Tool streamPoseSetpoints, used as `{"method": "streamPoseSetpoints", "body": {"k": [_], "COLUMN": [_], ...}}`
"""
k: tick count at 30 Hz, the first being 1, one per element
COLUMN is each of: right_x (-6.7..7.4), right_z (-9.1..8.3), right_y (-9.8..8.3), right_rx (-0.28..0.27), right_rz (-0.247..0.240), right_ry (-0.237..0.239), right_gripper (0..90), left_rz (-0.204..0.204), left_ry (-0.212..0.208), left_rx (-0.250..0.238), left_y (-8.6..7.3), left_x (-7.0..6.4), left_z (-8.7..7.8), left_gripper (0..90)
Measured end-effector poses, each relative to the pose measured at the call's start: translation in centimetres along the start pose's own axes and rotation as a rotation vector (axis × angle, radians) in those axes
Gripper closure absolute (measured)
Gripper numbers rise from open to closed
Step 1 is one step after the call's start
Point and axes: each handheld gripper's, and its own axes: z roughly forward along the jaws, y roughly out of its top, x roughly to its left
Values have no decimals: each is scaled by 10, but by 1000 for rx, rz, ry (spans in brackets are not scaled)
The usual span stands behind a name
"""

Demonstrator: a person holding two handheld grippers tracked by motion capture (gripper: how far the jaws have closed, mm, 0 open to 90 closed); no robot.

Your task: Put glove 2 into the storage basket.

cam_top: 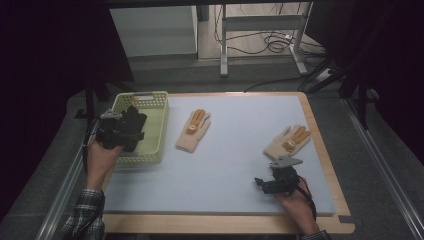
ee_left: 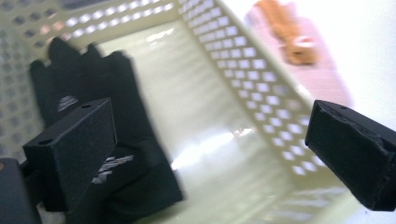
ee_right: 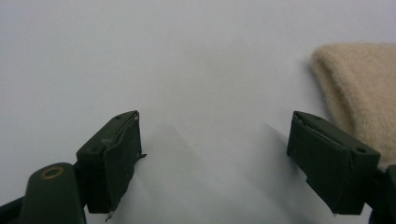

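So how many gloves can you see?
3. A black glove lies in the basket at the left. One tan glove is mid-table, another tan glove at the right. More could hide under the black one.

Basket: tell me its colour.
The basket is pale yellow-green plastic with perforated walls, clearest in the left gripper view.

Plaid sleeve [cam_top: 84, 212], black left gripper [cam_top: 119, 131], grey-plated right gripper [cam_top: 278, 181]
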Motion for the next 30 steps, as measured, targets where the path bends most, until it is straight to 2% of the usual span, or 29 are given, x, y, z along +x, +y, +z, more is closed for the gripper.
{"method": "streamPoseSetpoints", "body": {"k": [4,6,7,10,12,13,14,15,16,17,18,20,23,28,30], "right_x": [0,0,0,0,0,0,0,0,0,0,0,0,0,0,0], "right_z": [0,0,0,0,0,0,0,0,0,0,0,0,0,0,0], "right_y": [0,0,0,0,0,0,0,0,0,0,0,0,0,0,0], "right_rx": [1,1,1,1,0,0,0,1,1,1,1,1,1,2,7], "right_rz": [1,1,1,0,0,0,1,0,0,0,0,0,1,2,8], "right_ry": [0,-1,-1,0,0,0,0,0,0,0,0,0,1,0,-17], "right_gripper": [174,174,174,174,173,173,173,174,174,173,173,174,174,169,131], "left_rz": [50,96,96,127,148,171,181,181,199,202,202,211,208,210,208], "left_ry": [-48,-77,-77,-111,-120,-131,-135,-135,-134,-138,-138,-151,-161,-136,-123], "left_rx": [-30,-47,-47,-73,-79,-86,-84,-84,-81,-79,-79,-65,-49,11,36], "left_y": [-5,-10,-10,-16,-20,-25,-28,-28,-34,-38,-38,-49,-57,-76,-83], "left_x": [-27,-48,-48,-69,-79,-91,-96,-96,-107,-111,-111,-121,-126,-129,-127], "left_z": [-6,-9,-9,-11,-10,-9,-7,-7,-2,1,1,12,21,46,54], "left_gripper": [22,21,20,20,21,21,21,21,21,21,21,21,21,20,22]}}
